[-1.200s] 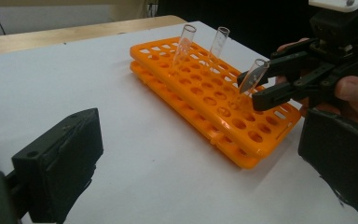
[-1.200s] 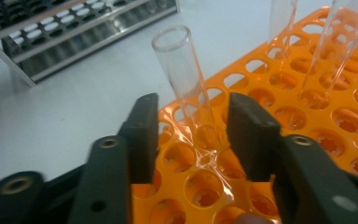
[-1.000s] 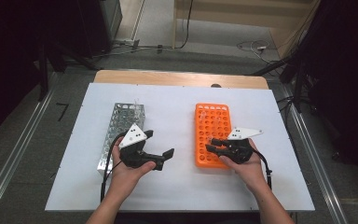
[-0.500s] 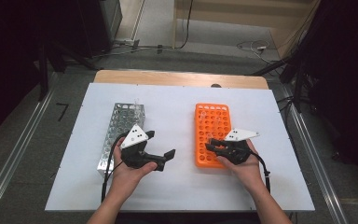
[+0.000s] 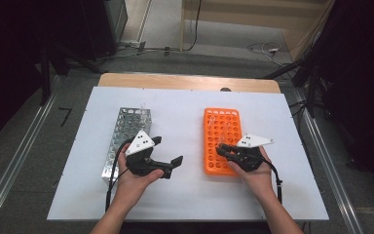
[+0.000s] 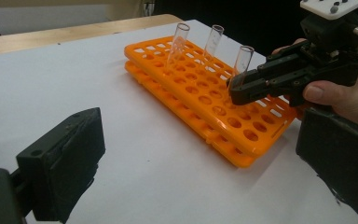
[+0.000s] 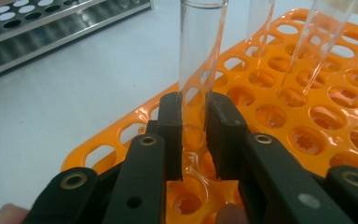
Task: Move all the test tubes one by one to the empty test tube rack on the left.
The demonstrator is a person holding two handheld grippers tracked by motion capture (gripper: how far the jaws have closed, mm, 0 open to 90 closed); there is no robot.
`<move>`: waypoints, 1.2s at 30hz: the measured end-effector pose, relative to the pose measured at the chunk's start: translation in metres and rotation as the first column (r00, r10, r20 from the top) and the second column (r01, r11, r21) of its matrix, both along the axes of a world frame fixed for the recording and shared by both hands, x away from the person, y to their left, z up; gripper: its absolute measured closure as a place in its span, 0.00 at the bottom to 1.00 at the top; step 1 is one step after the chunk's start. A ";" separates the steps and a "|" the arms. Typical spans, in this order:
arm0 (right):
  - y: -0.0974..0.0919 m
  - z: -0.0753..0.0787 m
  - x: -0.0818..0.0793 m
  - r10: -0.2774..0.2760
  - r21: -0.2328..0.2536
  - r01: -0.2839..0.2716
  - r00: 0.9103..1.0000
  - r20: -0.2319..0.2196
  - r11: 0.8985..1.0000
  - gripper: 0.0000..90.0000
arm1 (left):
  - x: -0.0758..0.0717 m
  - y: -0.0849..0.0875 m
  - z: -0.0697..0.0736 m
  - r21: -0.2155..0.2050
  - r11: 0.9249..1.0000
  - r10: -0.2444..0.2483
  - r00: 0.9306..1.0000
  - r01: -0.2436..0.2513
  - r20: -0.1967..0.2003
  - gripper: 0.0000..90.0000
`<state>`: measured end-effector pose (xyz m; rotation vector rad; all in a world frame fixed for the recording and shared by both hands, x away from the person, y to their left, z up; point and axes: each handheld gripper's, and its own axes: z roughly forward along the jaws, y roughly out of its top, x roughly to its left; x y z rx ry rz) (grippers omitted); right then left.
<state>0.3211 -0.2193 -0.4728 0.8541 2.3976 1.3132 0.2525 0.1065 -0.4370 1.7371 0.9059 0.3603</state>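
Observation:
An orange tube rack [image 5: 222, 127] lies on the white table, right of centre. A clear test tube [image 7: 200, 56] stands in one of its near holes. My right gripper [image 7: 193, 116] has just closed its jaws, and both pads now press the tube's lower part. The left gripper view shows that tube [image 6: 243, 58] with the right gripper [image 6: 235, 91] on it. My left gripper [image 5: 168, 150] is open with nothing between its fingers. It hovers over bare table between the orange rack and a metal rack [image 5: 126, 131].
Two more clear tubes [image 6: 179, 39] [image 6: 213, 39] stand farther back in the orange rack [image 6: 200, 100]. The metal rack lies lengthwise at the left. A wooden strip [image 5: 185, 82] borders the table's far edge, with cables and dark equipment beyond.

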 end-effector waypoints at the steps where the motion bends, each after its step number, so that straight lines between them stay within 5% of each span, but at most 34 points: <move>1: 0.000 0.001 0.000 -0.001 0.007 0.001 1.000 -0.002 1.000 0.83 | 0.000 0.000 0.000 0.000 1.000 -0.001 1.000 0.001 0.000 0.01; 17: -0.012 0.023 -0.004 -0.017 0.088 0.015 1.000 0.021 0.996 0.83 | -0.001 -0.002 0.001 -0.004 1.000 -0.021 1.000 0.021 0.004 0.00; 36: 0.009 0.034 -0.021 0.074 0.095 -0.076 0.997 0.022 0.993 0.83 | -0.006 -0.006 0.007 -0.016 0.999 -0.047 0.999 0.048 0.016 0.00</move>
